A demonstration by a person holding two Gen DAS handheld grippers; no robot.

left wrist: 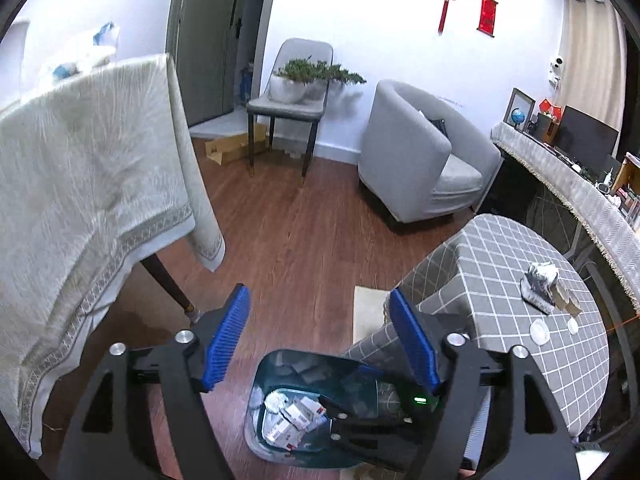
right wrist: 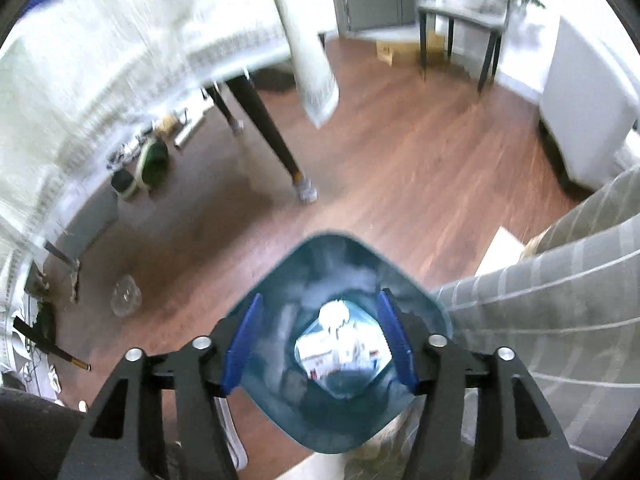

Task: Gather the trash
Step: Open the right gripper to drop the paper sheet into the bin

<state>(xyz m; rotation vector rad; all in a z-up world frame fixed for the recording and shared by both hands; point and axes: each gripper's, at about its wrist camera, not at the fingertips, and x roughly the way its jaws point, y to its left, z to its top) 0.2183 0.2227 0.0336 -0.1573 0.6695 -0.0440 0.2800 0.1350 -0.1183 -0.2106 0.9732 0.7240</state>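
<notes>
Both the left gripper (left wrist: 320, 304) and the right gripper (right wrist: 320, 312) hang spread and empty over the bin (left wrist: 256, 432) – cartons (left wrist: 296, 416) already inside – so next likely comes fetching the crumpled wrapper (left wrist: 540, 286) from the checked table (left wrist: 520, 240).

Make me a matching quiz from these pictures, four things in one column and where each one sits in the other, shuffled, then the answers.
Things:
1. potted plant
2. crumpled wrapper
3. small cartons
4. globe

Places:
A. inside the teal bin
B. on the grey dining chair
C. on the long sideboard
D. on the checked tablecloth

Pairs: 1-B, 2-D, 3-A, 4-C
</notes>
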